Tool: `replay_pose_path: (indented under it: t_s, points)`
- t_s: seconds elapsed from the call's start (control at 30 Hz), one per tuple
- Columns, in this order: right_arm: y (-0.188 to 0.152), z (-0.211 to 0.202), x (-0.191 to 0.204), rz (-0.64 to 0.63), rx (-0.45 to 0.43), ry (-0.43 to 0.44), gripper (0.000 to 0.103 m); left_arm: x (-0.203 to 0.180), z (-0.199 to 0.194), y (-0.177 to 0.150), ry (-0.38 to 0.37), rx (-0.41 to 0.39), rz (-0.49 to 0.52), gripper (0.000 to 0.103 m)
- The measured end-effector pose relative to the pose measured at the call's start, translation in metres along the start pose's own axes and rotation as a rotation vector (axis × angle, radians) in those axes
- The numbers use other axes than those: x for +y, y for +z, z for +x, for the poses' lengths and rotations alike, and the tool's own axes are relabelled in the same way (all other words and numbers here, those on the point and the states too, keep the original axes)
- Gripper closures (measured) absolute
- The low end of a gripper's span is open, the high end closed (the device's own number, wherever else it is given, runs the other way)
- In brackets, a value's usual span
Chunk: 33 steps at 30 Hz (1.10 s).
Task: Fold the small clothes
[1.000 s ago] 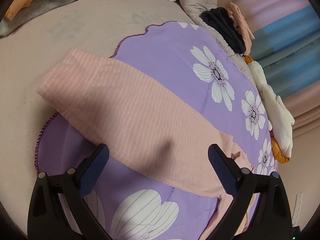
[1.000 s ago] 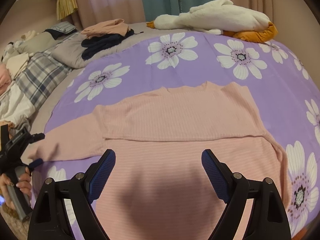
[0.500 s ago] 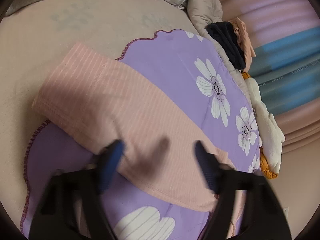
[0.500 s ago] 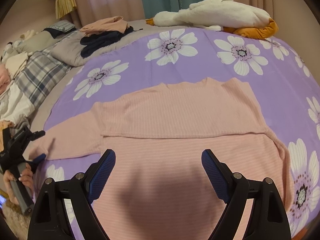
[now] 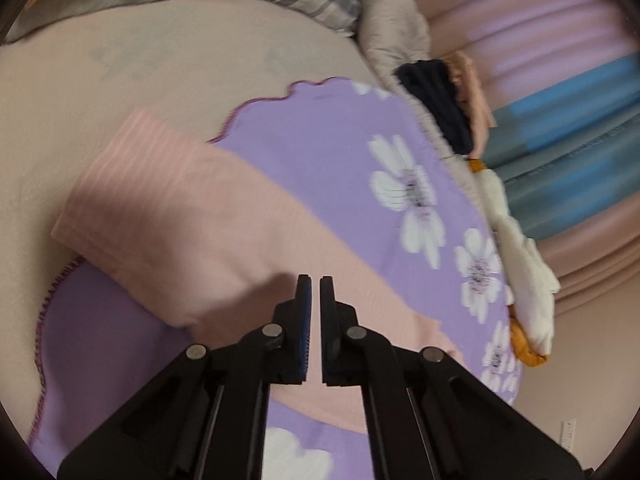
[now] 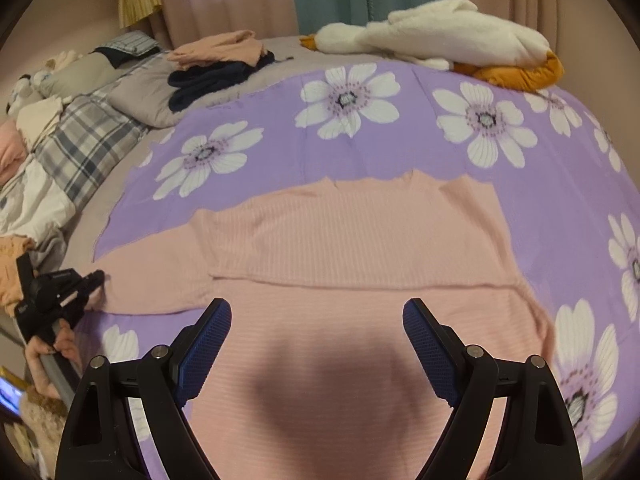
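Pink ribbed sweater [image 6: 344, 240] is spread flat on the purple flowered blanket [image 6: 400, 136], filling the middle and lower part of the right wrist view, with its top part folded down across the body. One sleeve [image 5: 168, 216] runs out to the left edge of that frame. In the left wrist view it crosses from the middle left toward the lower centre, its cuff end lying off the blanket on the beige sheet [image 5: 120, 60].

Left gripper [image 5: 314, 284] has its fingers drawn together on the sleeve — a bit of fabric looks pinched between the tips, though blur makes it hard to be sure. Right gripper [image 6: 317, 312] hangs over the sweater's lower half with fingers wide apart, nothing between them.

Count-wise: one sweater being folded, two grippers, one pile of folded clothes [image 6: 218, 62] in the upper left — peach on top of navy — and one white plush goose [image 6: 432, 34] in the upper right.
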State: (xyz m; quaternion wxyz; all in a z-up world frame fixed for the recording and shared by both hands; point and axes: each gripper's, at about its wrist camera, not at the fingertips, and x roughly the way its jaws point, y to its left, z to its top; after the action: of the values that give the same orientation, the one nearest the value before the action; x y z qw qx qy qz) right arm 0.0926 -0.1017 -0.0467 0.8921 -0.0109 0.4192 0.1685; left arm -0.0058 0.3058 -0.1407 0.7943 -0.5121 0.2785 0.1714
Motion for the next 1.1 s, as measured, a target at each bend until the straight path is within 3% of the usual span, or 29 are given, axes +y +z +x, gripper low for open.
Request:
replay_pose_path:
  t_s: [0.2,0.33,0.43,0.5,0.57,0.7,0.93,0.97,1.03,1.07,1.1]
  points:
    - [0.008,-0.007,-0.005,0.013,-0.013,0.042,0.016,-0.043,-0.028,-0.001,-0.041,-0.036,0.086,0.102]
    - [0.005,-0.015,-0.005,-0.005,-0.021,0.073,0.016,-0.028,-0.049,0.003,0.038,-0.062,0.039,0.101]
    - [0.0,-0.017,-0.007,0.001,-0.016,0.1,0.016,-0.003,-0.054,0.006,0.09,-0.044,-0.017,0.089]
    - [-0.003,-0.019,-0.007,0.006,-0.02,0.128,0.016,0.013,-0.056,0.005,0.107,-0.017,-0.063,0.062]
    - [-0.007,-0.019,-0.005,0.004,-0.019,0.143,0.016,0.026,-0.055,0.005,0.119,0.005,-0.102,0.047]
    - [-0.01,-0.019,0.0,-0.016,-0.014,0.142,0.016,0.047,-0.045,0.004,0.124,0.048,-0.157,0.041]
    - [-0.013,-0.023,-0.004,-0.031,-0.004,0.112,0.016,0.06,-0.018,0.018,0.04,0.037,-0.181,0.043]
    - [-0.014,-0.024,-0.006,-0.031,-0.007,0.111,0.016,0.062,-0.017,0.021,0.026,0.027,-0.193,0.048]
    - [-0.015,-0.025,-0.009,-0.03,-0.004,0.106,0.016,0.067,-0.015,0.027,0.015,0.004,-0.217,0.069]
    - [-0.016,-0.024,-0.012,-0.029,0.001,0.102,0.016,0.069,-0.012,0.029,0.028,0.01,-0.219,0.091]
    - [-0.016,-0.023,-0.014,-0.026,0.003,0.095,0.016,0.069,-0.008,0.029,0.046,0.02,-0.217,0.099]
